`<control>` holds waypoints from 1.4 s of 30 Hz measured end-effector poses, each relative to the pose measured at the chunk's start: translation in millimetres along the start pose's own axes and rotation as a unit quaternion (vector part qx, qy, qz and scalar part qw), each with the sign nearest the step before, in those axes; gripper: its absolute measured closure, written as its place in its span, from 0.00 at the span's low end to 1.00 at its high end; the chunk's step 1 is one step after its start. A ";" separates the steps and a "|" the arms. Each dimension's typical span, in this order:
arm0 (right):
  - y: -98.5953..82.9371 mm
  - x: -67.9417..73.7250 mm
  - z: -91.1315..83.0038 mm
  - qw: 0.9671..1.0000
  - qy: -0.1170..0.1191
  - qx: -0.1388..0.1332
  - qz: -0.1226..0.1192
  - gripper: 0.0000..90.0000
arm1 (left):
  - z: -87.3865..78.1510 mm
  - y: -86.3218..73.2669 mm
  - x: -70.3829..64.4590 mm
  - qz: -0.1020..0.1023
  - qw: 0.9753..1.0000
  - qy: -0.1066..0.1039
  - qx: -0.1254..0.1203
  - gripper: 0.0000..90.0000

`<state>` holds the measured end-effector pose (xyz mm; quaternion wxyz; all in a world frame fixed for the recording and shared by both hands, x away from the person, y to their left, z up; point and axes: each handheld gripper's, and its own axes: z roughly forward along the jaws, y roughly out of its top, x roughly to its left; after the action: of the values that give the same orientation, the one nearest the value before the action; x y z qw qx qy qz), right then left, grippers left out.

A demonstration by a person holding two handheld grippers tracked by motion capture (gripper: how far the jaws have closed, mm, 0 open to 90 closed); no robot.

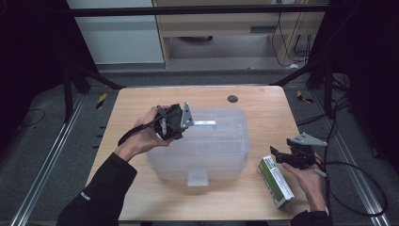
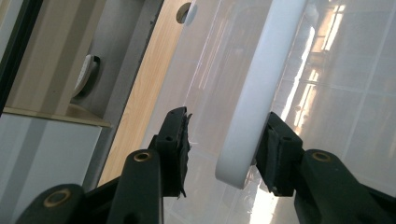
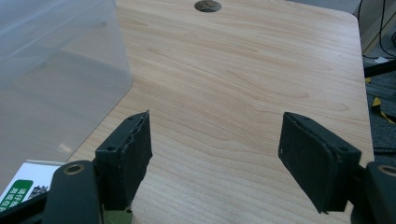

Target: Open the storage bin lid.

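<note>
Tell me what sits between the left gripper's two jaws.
In the left gripper view, the white handle on the clear plastic box's lid runs between the open jaws of the left gripper. It lies against the right-hand jaw, with a gap to the other.

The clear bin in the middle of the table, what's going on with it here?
A person is working at a wooden table with a tool in each hand. The left tool sits at the white handle on the lid of the clear plastic bin, jaws either side of the handle end but not closed on it. The right tool is open above bare wood, beside a green and white box lying at the bin's right.
</note>
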<state>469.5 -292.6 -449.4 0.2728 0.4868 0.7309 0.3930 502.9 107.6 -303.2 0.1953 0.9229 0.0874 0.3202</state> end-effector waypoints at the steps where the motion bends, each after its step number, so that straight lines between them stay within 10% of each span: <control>1: -0.1 -0.1 0.1 1.000 0.001 0.000 -0.001 0.29 | 0.0 0.9 0.0 0.005 1.000 0.000 0.003 0.66; 31: 5.1 2.2 -6.5 1.000 0.008 -0.006 0.004 0.35 | 2.0 13.0 -4.2 0.051 0.998 -0.002 0.030 0.79; 42: 14.3 6.7 -18.9 1.000 0.028 -0.009 0.006 0.47 | 1.8 13.4 0.3 0.035 0.999 -0.008 0.027 0.78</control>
<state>459.3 -289.2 -427.3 0.2543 0.4777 0.7318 0.4143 504.8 95.0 -298.7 0.1593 0.9329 0.0619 0.3169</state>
